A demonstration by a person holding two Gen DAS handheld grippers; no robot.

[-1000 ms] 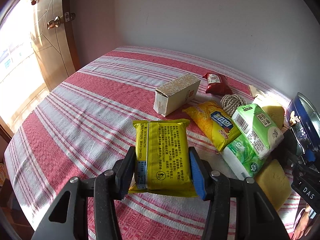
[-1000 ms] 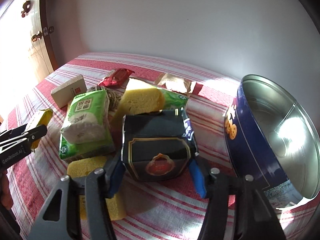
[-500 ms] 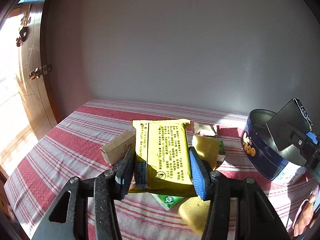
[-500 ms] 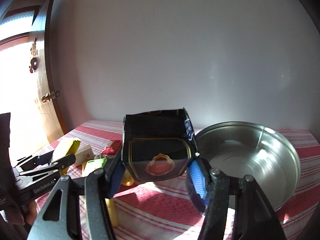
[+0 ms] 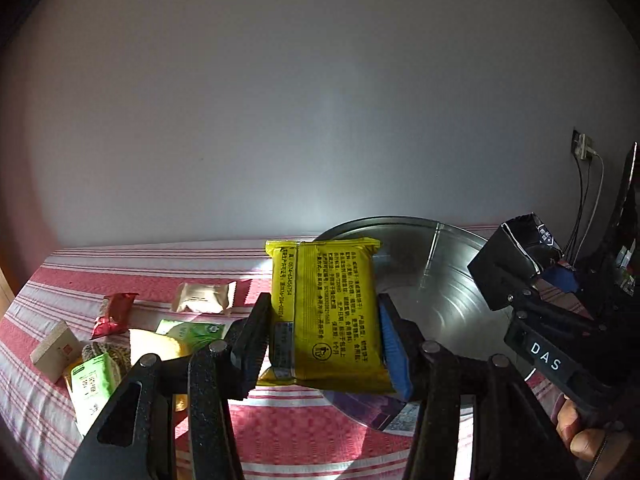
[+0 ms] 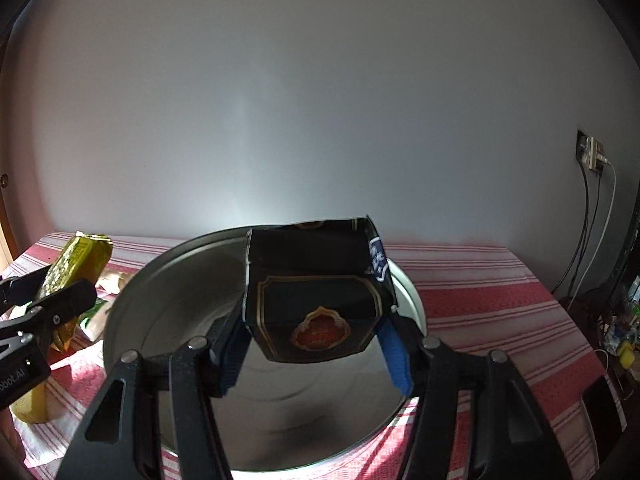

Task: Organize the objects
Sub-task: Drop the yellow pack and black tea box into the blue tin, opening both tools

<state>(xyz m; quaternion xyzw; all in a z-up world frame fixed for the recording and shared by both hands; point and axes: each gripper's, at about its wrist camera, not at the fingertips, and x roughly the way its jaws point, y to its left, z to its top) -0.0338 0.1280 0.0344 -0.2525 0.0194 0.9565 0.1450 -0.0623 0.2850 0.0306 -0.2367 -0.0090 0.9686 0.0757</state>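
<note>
**Supervisor:** Report tool status, nearest items first.

**Operator:** My left gripper [image 5: 324,320] is clenched on the yellow packet [image 5: 326,312], both pads pressed to its long edges. I hold it upright above the table, in front of the tin's near rim. My right gripper [image 6: 312,340] is clamped on the black box [image 6: 316,300], which hangs over the open mouth of the round metal tin [image 6: 168,312]. In the left view a hand [image 5: 580,432] shows under the right tool.

**Supervisor:** Surface condition?

**Operator:** The table carries a red-and-white striped cloth [image 5: 132,272], sunlit in patches. The tin rests on it. I see nothing inside the tin in the part that shows. To the left of the tin the remaining items lie grouped: a green tissue pack [image 5: 94,384], a yellow sponge [image 5: 156,346], a coil of rope [image 5: 108,354], a small beige carton [image 5: 54,350], a red sachet [image 5: 112,314] and, furthest back, a pale wrapped packet [image 5: 204,298]. Several of these touch or overlap.

**Supervisor:** Room beyond the table?

**Operator:** A plain pale wall [image 6: 320,100] runs directly behind the far table edge. At its right a wall socket [image 6: 592,156] holds plugs, with cables [image 6: 588,220] hanging down. A dark upright edge stands at the far right; I cannot identify it.
</note>
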